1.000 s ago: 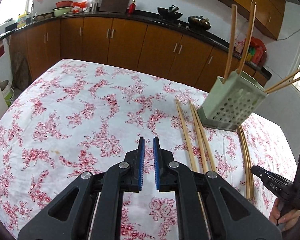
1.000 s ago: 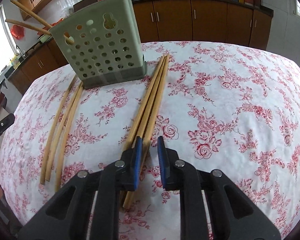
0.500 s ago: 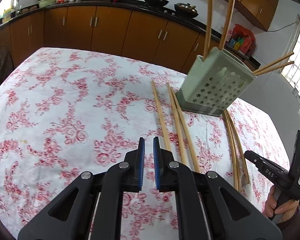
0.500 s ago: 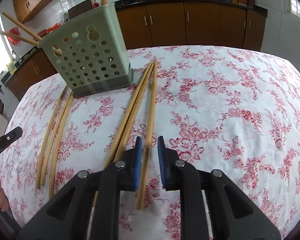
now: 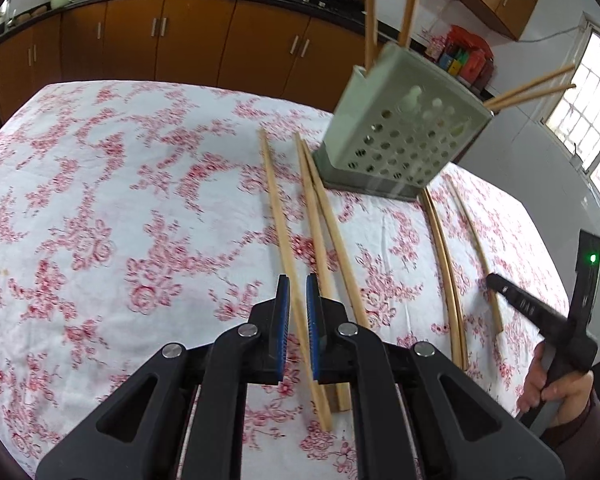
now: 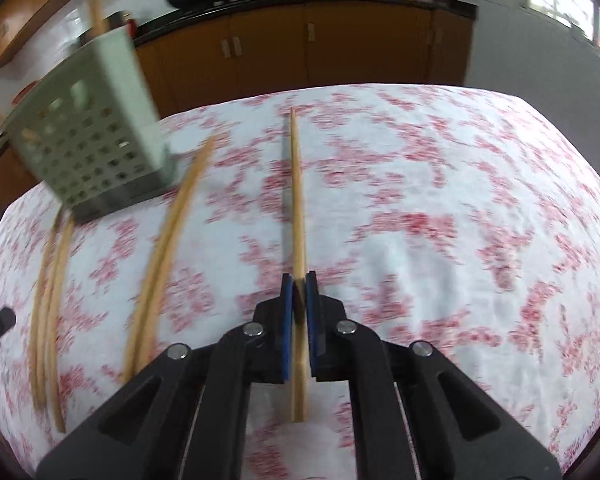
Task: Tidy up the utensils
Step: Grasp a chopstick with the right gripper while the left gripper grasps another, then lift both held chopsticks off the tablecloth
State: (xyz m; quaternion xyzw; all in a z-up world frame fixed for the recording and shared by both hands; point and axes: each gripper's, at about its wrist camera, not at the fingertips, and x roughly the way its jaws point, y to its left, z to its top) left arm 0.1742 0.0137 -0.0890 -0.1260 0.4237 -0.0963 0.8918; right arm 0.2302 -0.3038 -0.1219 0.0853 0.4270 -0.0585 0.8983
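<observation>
In the left wrist view the left gripper (image 5: 296,304) sits low at the bottom centre of the frame, its blue pads a narrow gap apart with nothing between them; one loose chopstick (image 5: 288,240) merely lies on the cloth beneath that gap, with a pair of chopsticks (image 5: 324,232) just to its right. Further right, in the upper centre, stands the green perforated holder (image 5: 400,140), already carrying a few sticks upright and two poking out sideways, and beyond its base three more curved sticks (image 5: 444,248) lie toward the right edge, where the right gripper shows as a dark handle in a hand. In the right wrist view the right gripper (image 6: 299,292) is at bottom centre, closed on a single chopstick (image 6: 297,192) that runs straight up the middle of the frame; the holder (image 6: 96,132) is at upper left, and the picture is smeared with motion. To do this step well, I judge the stick should be lifted clear of the cloth, tipped upright and lowered thin end first into an open slot of the holder, releasing only once it is well inside, and kept clear of the sticks leaning out. The table wears a white cloth with red flowers (image 5: 100,200); behind it run brown cabinets (image 5: 180,36) under a dark counter with woks, and a window brightens the far right.
</observation>
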